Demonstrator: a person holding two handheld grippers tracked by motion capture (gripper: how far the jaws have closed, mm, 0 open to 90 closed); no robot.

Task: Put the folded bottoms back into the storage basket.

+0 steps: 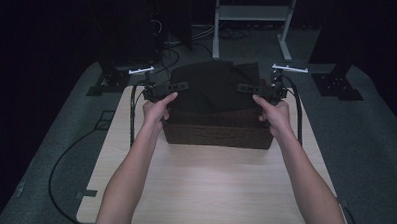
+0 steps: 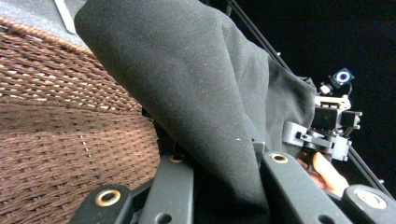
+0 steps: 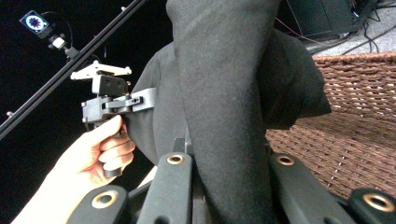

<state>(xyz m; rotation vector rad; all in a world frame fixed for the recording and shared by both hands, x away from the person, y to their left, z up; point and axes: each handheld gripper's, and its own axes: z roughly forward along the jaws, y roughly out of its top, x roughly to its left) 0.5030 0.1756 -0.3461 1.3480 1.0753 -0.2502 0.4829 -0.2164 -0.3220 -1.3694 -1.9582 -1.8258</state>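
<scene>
Both tongs pinching black cloth (image 1: 215,87) over wicker basket (image 1: 218,130).
Left tongs (image 1: 180,86) and right tongs (image 1: 245,88) clamped on opposite cloth edges, held above the tabletop (image 1: 208,192).

No text, label, brand, number or sign can be read in any of the 3 views. The black cloth (image 1: 215,87) and the brown wicker basket (image 1: 218,132) carry no lettering, and the light wooden table (image 1: 203,192) is unmarked.
</scene>
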